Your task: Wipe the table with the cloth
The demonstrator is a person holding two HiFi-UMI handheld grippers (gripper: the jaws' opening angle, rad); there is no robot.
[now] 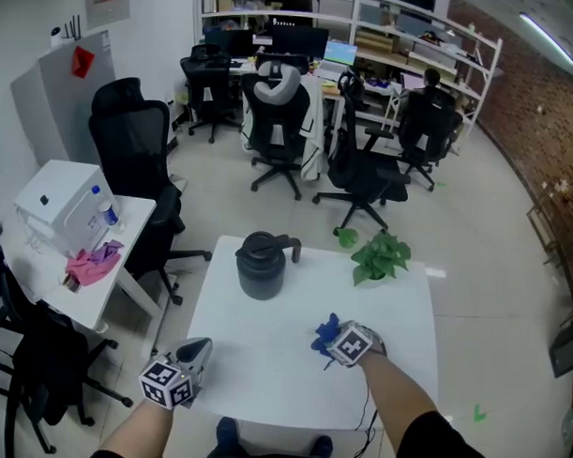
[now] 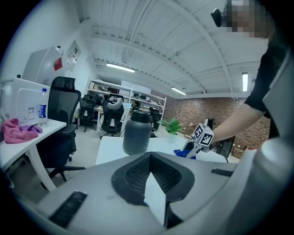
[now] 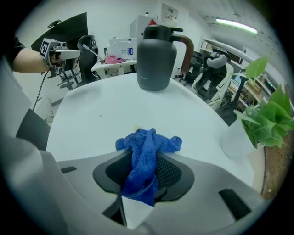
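The blue terry cloth [image 3: 147, 140] is crumpled, pinched between the fingers [image 3: 172, 170] of the right gripper [image 3: 145, 154]. Its loose bunch spills forward over the white square worktop [image 1: 263, 363], nearer the person than the dark jug [image 1: 262, 265] and to its right.

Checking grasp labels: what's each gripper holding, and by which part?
Right gripper: blue cloth, pinched by a bunched fold between the jaws. Left gripper: jaws together, nothing held.

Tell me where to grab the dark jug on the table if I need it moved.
Take the jug by its curved handle near the top. The handle sticks out toward the plant side, so come in from there, closing across its bar. The round body looks too wide and smooth for the jaws.
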